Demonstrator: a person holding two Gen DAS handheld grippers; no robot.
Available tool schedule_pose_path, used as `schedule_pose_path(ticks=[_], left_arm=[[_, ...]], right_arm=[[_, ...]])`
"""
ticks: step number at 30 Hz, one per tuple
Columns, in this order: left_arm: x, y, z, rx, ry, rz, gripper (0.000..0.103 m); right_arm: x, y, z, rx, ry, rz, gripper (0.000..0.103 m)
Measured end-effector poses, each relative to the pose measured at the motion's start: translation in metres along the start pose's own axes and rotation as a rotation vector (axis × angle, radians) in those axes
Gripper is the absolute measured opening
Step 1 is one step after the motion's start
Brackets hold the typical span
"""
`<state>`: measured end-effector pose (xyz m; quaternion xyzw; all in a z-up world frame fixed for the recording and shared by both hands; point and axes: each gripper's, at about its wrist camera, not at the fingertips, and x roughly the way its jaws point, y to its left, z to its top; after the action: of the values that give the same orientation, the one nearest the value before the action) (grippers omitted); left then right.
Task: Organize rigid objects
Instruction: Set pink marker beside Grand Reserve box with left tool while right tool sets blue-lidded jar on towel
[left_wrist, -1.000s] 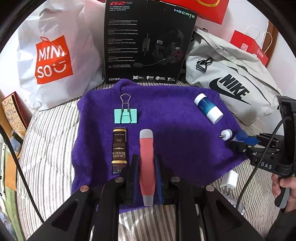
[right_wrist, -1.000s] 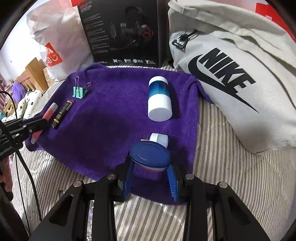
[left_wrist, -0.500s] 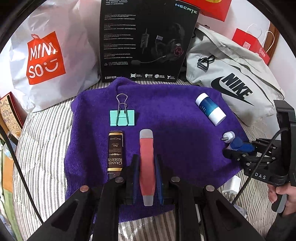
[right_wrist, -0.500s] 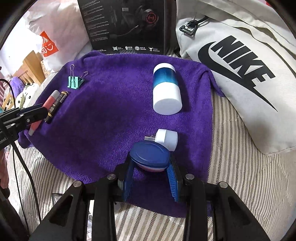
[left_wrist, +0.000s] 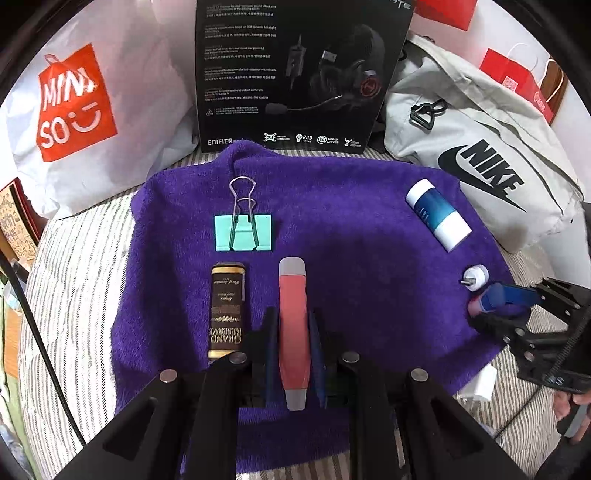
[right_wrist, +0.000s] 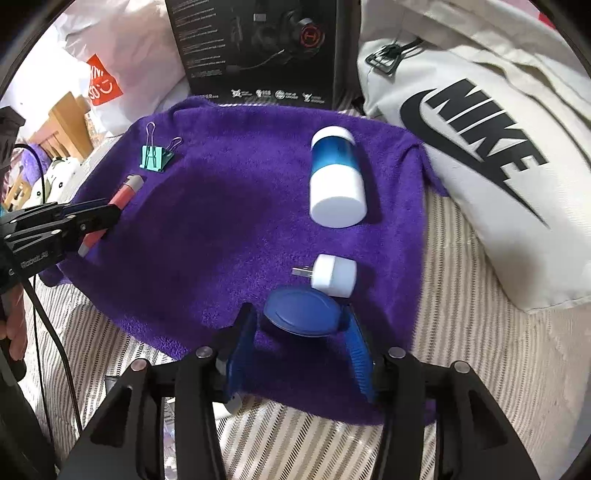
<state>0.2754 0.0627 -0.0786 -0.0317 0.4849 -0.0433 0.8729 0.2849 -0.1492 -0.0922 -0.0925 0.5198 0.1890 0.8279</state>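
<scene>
1. The purple towel (left_wrist: 332, 229) lies on a striped bed sheet (right_wrist: 461, 369). Its far edge meets the black headset box (left_wrist: 303, 74), with a white Miniso bag (left_wrist: 92, 110) to the left and a grey Nike bag (right_wrist: 480, 129) to the right. The towel's middle is bare, the widest open room.
2. The left gripper (left_wrist: 293, 332) is clamped on a coral pen-shaped tool (left_wrist: 293, 314) with grey ends, its jaws tight against both sides. The tool hangs just above the towel's near left part.
3. Just left of it lies a dark tube with gold print (left_wrist: 226, 306); beyond that sits a mint binder clip (left_wrist: 243, 232) with wire handles.
4. The right gripper (right_wrist: 301, 332) has just been opening its jaws. A smooth blue oval lid (right_wrist: 301, 312) sits between them at the towel's near right edge; the left pad stands clear of it, and whether the right pad touches I cannot tell.
5. A small white plug adapter (right_wrist: 334, 275) lies just beyond the lid, prongs pointing left.
6. A blue-and-white cylinder (right_wrist: 336, 181) lies on its side further back; its contents are not visible.
</scene>
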Motion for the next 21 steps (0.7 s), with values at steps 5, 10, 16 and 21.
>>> schedule_pose_path(ticks=[5, 10, 16, 21], left_arm=[[0.012, 0.001, 0.007, -0.003, 0.012, 0.026, 0.017], [0.019, 0.000, 0.008, 0.001, 0.016, 0.068, 0.017], [0.022, -0.004, 0.008, 0.014, 0.019, 0.090, 0.017], [0.021, -0.010, 0.004, 0.022, 0.021, 0.108, 0.019]], right_arm=[[-0.013, -0.004, -0.005, 0.001, -0.024, -0.007, 0.057], [-0.031, -0.013, -0.013, 0.024, -0.060, 0.015, 0.057], [-0.051, -0.018, -0.026, 0.030, -0.100, -0.003, 0.058], [-0.061, -0.025, -0.039, 0.077, -0.119, 0.006, 0.058]])
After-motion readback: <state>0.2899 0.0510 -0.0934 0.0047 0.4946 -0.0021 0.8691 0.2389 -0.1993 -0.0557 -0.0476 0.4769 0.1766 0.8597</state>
